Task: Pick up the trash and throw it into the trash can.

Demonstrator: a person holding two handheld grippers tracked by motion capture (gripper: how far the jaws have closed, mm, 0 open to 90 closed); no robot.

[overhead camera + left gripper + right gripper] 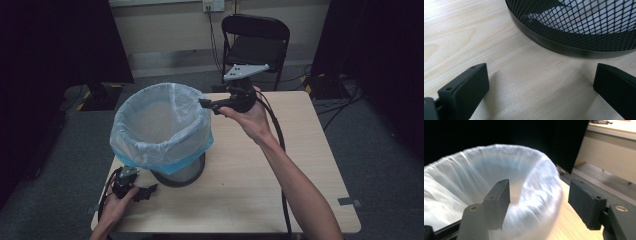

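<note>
The right claw hangs spread just beside the far rim of the bag-lined mesh wastebasket, pinching nothing. The left claw rests spread and empty on the counter, with the wastebasket's base just ahead of it.

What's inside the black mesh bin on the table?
A pale plastic bag lines the mesh bin, its edge folded over the rim. The bag looks empty as far down as the high view shows; the near wall hides part of the bottom.
</note>
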